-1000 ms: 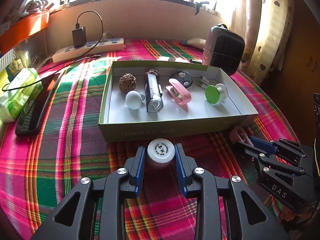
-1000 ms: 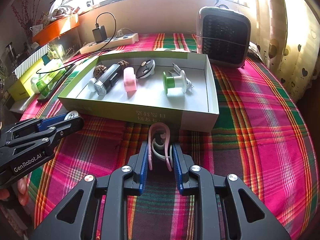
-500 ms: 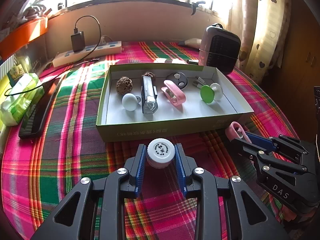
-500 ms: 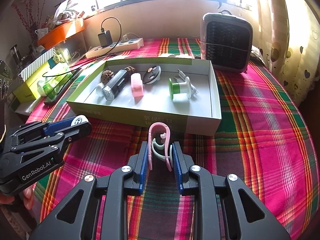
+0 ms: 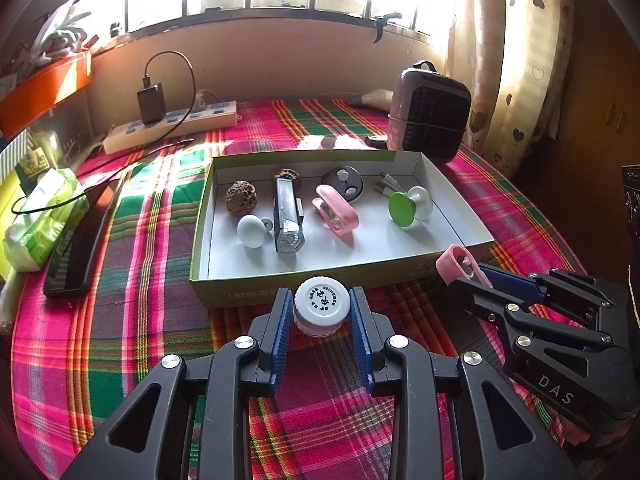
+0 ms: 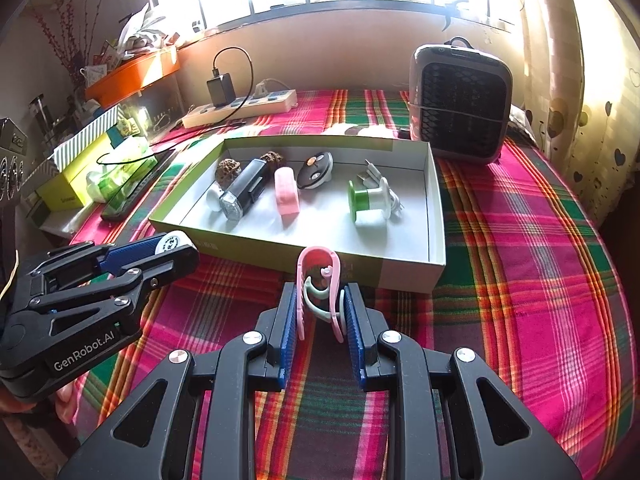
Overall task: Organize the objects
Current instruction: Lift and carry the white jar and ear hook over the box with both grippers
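Plainly, the left gripper (image 5: 322, 312) is clenched on a small white-capped bottle (image 5: 321, 305), its blue pads pressing the cap's sides, held just in front of the near wall of the open cardboard box (image 5: 256, 294) on the plaid tablecloth (image 5: 132, 320). Only the left wrist view shows the printed round mark on the cap; from the right wrist view the same bottle is a white sliver (image 6: 173, 242) between the left gripper's fingers at the lower left. The right gripper (image 6: 320, 316) grips a pink clip (image 6: 318, 276) with a pale green inner part, upright between its pads, also just short of the box's near wall. That green part shows only in the right wrist view; in the left wrist view just the clip's pink loop (image 5: 454, 264) pokes out near the box's right corner. Inside the box lie a brown walnut (image 5: 241, 198), a white knob (image 5: 251, 231), a black-and-silver light (image 5: 287, 216), another pink clip (image 5: 336, 210), a round black remote (image 5: 343, 184) and a green-and-white spool (image 5: 408, 208). The right wrist view shows the heater (image 6: 460, 108) front-on and an orange shelf (image 6: 132, 74) at the wall; the left wrist view alone shows the whole dark phone (image 5: 80, 240) beside the green tissue pack (image 5: 40, 220).
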`<state>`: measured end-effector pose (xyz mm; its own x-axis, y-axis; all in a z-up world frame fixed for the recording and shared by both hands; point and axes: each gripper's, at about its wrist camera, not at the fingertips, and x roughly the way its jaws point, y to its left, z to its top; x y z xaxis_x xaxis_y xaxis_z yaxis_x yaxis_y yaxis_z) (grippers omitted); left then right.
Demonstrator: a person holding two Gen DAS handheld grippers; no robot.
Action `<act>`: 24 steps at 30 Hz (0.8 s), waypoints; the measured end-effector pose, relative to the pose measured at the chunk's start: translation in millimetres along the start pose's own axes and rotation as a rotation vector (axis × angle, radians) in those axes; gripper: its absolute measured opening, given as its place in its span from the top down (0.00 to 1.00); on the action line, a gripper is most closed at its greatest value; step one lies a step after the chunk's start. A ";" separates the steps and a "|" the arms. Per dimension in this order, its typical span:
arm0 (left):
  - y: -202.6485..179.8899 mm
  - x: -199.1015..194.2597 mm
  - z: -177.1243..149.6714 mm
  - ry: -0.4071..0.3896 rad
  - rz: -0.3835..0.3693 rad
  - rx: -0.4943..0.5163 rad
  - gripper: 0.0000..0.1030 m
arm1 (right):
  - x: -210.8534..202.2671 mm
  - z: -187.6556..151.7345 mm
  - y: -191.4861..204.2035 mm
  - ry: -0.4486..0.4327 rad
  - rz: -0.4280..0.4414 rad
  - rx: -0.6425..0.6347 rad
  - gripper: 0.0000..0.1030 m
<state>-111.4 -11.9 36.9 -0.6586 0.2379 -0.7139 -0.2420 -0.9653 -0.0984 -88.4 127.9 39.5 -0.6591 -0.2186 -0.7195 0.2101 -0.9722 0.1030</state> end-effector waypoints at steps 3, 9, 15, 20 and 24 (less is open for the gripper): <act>0.3 0.5 4.8 -0.006 -0.007 -0.002 0.74 | 0.1 6.7 0.3 -0.007 0.005 -0.004 0.76; 0.4 3.7 15.2 -0.018 -0.011 0.002 0.74 | 4.2 21.2 1.4 -0.014 0.013 -0.024 0.76; 2.3 13.3 25.4 -0.013 -0.020 -0.002 0.74 | 16.9 35.1 -0.5 0.005 0.024 -0.032 0.76; 4.5 20.7 31.8 -0.011 -0.021 -0.005 0.74 | 29.9 44.4 -1.9 0.029 0.031 -0.044 0.76; 5.0 29.0 36.5 0.003 -0.024 -0.002 0.74 | 42.2 50.0 -2.6 0.053 0.035 -0.050 0.76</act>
<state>-157.8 -5.9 41.0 -0.6504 0.2610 -0.7134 -0.2565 -0.9594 -0.1171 -152.9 117.0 43.2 -0.6116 -0.2462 -0.7519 0.2690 -0.9584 0.0950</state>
